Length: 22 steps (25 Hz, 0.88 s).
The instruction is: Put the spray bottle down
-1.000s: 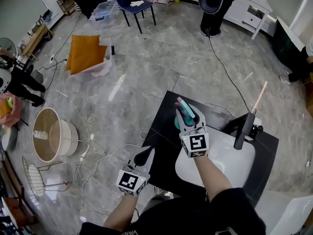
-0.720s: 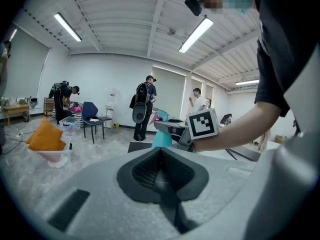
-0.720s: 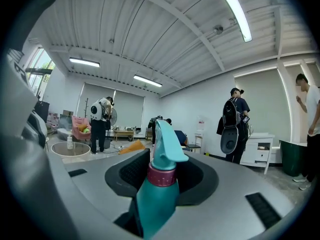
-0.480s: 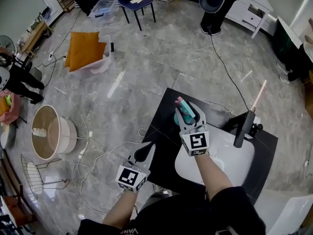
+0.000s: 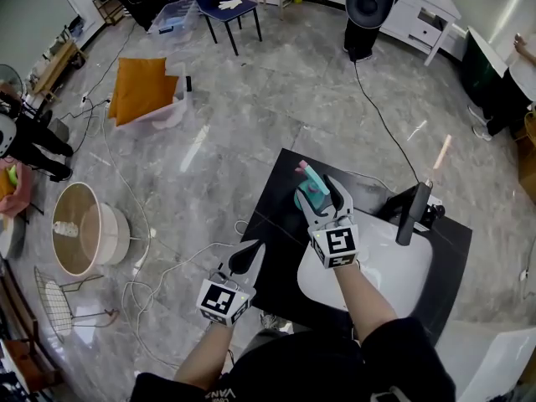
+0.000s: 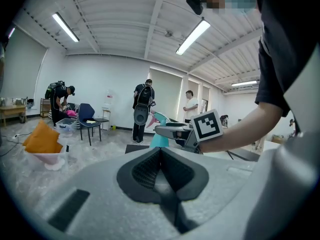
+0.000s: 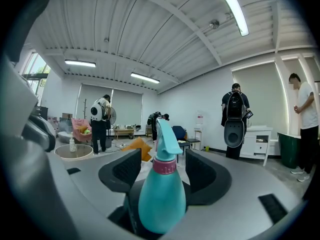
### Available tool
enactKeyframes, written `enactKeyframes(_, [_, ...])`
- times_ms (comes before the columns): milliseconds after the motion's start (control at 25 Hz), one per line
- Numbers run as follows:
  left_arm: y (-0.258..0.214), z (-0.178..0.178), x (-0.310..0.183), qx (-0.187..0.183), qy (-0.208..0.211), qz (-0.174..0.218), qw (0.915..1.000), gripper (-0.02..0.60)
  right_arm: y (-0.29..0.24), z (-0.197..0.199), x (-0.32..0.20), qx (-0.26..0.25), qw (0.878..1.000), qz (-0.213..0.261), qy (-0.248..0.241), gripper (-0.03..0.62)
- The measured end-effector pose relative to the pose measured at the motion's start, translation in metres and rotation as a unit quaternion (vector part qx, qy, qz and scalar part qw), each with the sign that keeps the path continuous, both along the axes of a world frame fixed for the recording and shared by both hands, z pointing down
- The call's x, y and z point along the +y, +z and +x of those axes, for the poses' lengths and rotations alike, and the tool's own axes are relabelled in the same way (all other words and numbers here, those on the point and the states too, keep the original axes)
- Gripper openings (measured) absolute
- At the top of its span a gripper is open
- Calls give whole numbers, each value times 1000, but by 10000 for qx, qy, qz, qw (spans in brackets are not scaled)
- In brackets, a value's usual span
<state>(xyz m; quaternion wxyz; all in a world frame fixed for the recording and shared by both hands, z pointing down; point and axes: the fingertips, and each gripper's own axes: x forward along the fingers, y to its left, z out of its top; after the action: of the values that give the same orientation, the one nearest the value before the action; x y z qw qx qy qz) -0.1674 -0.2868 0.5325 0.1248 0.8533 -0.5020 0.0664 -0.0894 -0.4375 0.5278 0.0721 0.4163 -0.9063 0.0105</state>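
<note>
Now, counter: black, white sink set in its near right.
Right gripper: my jaws have just been opening; pads stand clear either side of the spray bottle.
Left gripper: jaws together, empty, near left of the counter.
Spray bottle: upright on the counter's far left; I judge it released, ready to back off.

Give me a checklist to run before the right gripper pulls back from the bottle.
1. Right gripper released: ok. The jaws have just been opening, and the bottle stands between them with a gap on each side.
2. Bottle upright: ok.
3. Base seated on table: cannot tell, base hidden.
4. Left gripper out of the way: ok. It is shut, empty and apart from the bottle.
</note>
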Motion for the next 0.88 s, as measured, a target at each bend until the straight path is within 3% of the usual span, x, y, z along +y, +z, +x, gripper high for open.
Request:
enactKeyframes(520, [-17, 14, 15, 34, 165, 174, 9997, 21, -14, 34, 43, -58, 9996, -81, 253, 282])
enactKeyframes(880, [-33, 26, 44, -5, 405, 341, 9986, 29, -29, 50, 99, -59, 9992, -94, 394, 212])
